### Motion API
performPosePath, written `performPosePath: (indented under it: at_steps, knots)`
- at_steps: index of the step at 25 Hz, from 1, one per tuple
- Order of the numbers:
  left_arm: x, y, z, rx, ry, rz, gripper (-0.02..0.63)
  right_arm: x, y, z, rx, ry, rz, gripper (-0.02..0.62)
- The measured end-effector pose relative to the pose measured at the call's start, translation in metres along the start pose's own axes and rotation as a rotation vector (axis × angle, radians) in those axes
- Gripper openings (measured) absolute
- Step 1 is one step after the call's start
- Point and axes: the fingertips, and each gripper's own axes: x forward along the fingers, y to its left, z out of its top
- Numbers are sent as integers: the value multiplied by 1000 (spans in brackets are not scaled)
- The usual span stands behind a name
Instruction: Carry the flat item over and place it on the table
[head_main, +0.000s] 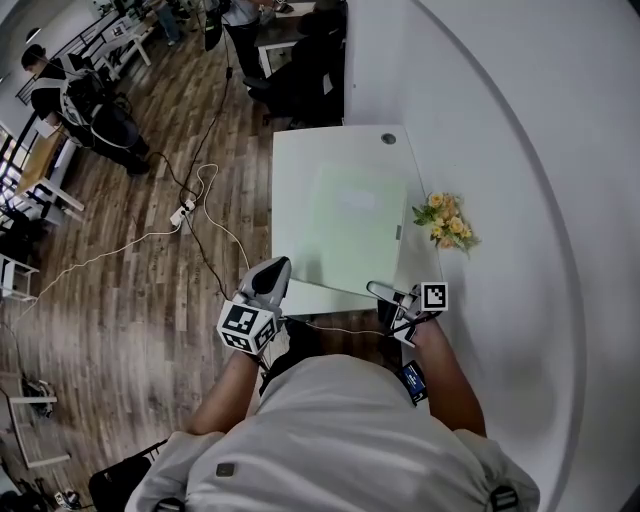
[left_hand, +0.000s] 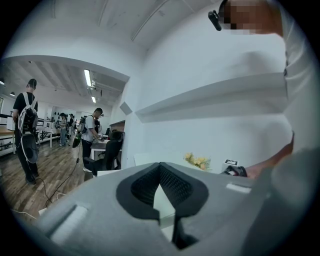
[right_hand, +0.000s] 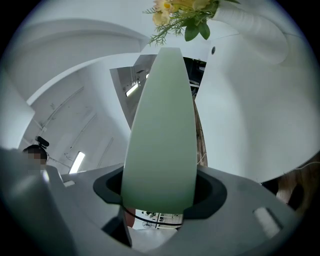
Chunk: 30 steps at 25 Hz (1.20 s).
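**Setting the green sheet on the white surface**

Holding the near edge, the right hand-held gripper (head_main: 388, 294) has its jaws closed tight on the thin, flat, pale green sheet (head_main: 352, 222). The right gripper view shows that sheet (right_hand: 160, 125) running straight out from between the jaws.

The sheet is over the white rectangular surface (head_main: 298, 180), spread across its middle and right part. So I think the carrying is almost done. I cannot tell if the sheet lies flat all the way or if its near edge is lifted a little. What is left, I think, is to lower that edge and let go.

The left hand-held gripper (head_main: 272, 276) is by the near left corner of the surface, near the sheet but not holding it. Its jaws are closed together at the tips, and nothing is between them.

Now the count:
- one green sheet
- one white surface
- two hand-held grippers
- one small bunch of yellow flowers with green leaves (head_main: 446, 222), at the right edge of the surface, just beside the sheet
- one small round grey hole (head_main: 388, 138), near the far right corner of the surface
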Motion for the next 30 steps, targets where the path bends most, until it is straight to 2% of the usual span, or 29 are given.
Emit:
performPosePath:
  at_steps: [6, 17, 23, 30]
  knots:
    - [24, 30, -9, -10, 35, -9, 0, 18, -28, 26, 29, -12, -28, 299]
    - [63, 99, -40, -45, 142, -42, 0, 50, -109, 71, 104, -69, -156, 301]
    - [82, 131, -53, -53, 187, -59, 0, 57, -157, 86, 121, -89, -226, 302]
    - [100, 151, -77, -68, 229, -81, 0, 58, -200, 88, 144, -102, -260, 302]
